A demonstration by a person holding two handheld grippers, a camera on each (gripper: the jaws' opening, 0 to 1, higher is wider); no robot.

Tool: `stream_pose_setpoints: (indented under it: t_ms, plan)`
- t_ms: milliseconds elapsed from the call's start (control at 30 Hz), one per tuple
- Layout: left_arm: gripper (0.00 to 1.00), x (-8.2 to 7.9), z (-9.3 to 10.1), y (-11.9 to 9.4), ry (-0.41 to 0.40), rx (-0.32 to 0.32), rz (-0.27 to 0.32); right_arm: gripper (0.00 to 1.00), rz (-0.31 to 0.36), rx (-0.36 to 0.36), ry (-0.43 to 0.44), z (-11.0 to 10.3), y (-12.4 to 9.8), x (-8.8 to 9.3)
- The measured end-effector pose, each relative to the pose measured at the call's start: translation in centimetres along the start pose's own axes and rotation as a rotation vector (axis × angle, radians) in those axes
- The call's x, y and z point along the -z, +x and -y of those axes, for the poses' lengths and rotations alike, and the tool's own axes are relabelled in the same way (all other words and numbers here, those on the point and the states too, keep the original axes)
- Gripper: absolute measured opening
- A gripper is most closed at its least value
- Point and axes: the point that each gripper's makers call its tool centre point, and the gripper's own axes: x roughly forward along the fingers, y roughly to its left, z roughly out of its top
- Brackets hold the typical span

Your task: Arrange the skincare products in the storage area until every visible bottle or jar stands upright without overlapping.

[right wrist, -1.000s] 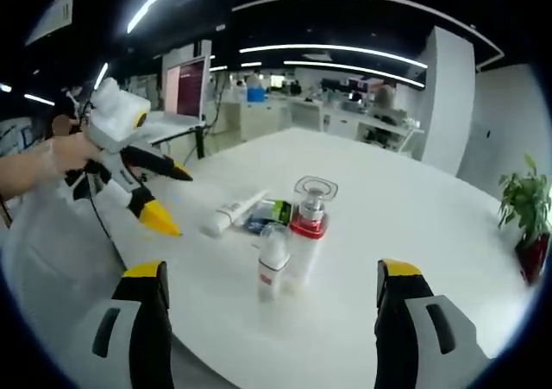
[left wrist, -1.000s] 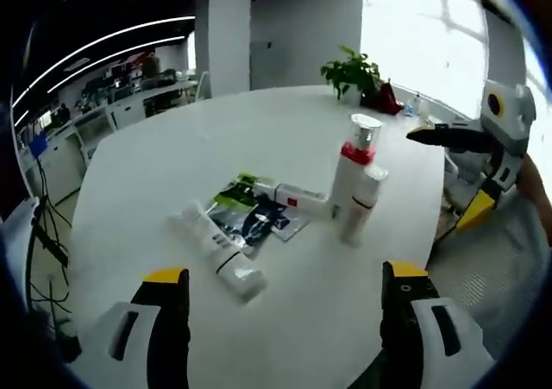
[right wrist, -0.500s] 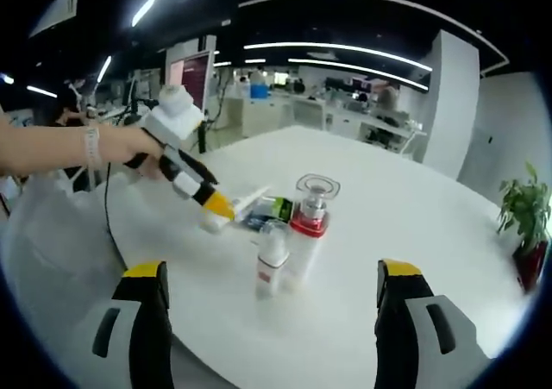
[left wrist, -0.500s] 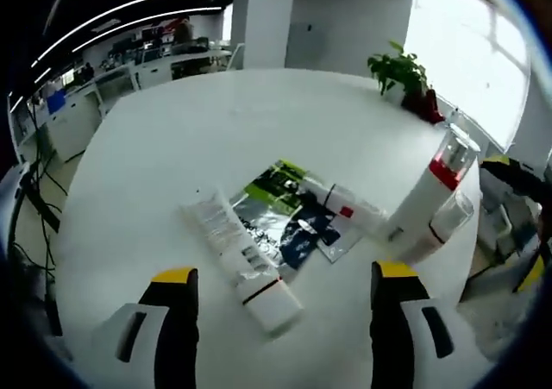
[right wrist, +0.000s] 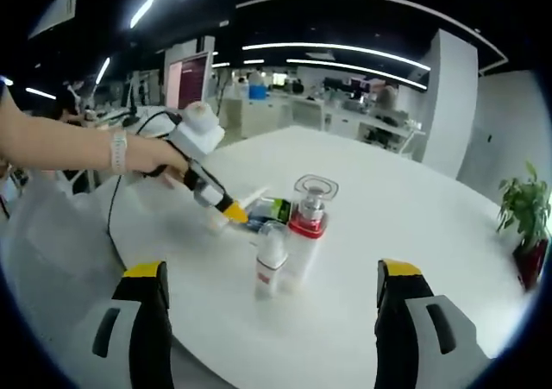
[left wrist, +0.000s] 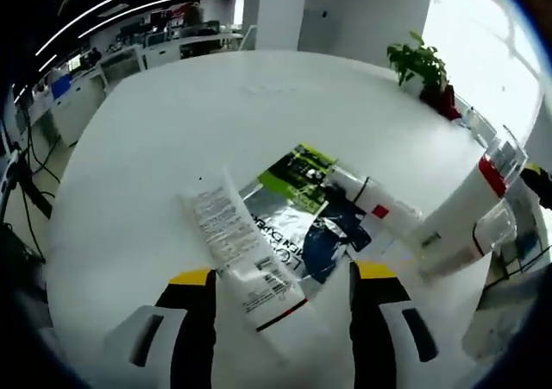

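Observation:
A white tube lies flat on the round white table, its cap end towards me. My left gripper is open, one jaw on each side of the tube. Behind it lie foil sachets and a second white tube. A tall bottle with a red collar and a small clear-capped bottle stand together at the right. In the right gripper view the tall bottle and small bottle stand upright, with the left gripper low over the tube. My right gripper is open, short of the bottles.
A potted plant stands at the table's far edge, also as the plant at the right. A person's hand holds the left gripper. The table edge runs close below my right jaws. Office desks fill the background.
My left gripper has moved forward and down onto the lying tube, which now sits between its jaws; the jaws stand slightly closer together. The right gripper has stayed still.

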Motion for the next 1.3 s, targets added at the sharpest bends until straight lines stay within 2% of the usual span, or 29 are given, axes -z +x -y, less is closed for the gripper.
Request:
stream_pose_setpoints:
  t_ms: [133, 333, 533, 600, 833, 1000, 1100, 1300]
  plan:
    - [0.55, 0.3, -0.4, 0.5, -0.01, -0.017, -0.019, 0.99, -0.001, 0.0, 0.002, 0.0, 0.1, 0.0]
    - [0.5, 0.5, -1.0, 1.1, 0.04, -0.061, -0.033, 0.99, 0.0, 0.004, 0.014, 0.2, 0.1, 0.1]
    - [0.49, 0.3, -1.1, 1.4, 0.08, -0.048, -0.032, 0.99, -0.006, 0.007, 0.011, 0.2, 0.2, 0.2]
    - [0.49, 0.2, -1.0, 1.5, 0.131, -0.05, -0.025, 0.99, -0.007, 0.008, 0.012, 0.3, 0.2, 0.3]
    - [0.44, 0.0, -0.5, 1.8, 0.198, -0.029, -0.031, 0.99, -0.019, 0.009, 0.002, 0.2, 0.3, 0.5]
    - [0.42, 0.0, -0.5, 1.9, 0.203, 0.006, -0.017, 0.99, -0.029, 0.01, -0.016, 0.2, 0.2, 0.6]
    - [0.4, -0.1, -0.8, 2.0, 0.188, 0.031, 0.013, 0.99, -0.036, 0.011, -0.032, 0.1, 0.3, 0.7]
    - [0.36, -0.2, -0.5, 2.0, 0.143, 0.017, 0.035, 0.99, -0.043, 0.01, -0.048, 0.0, 0.2, 0.7]
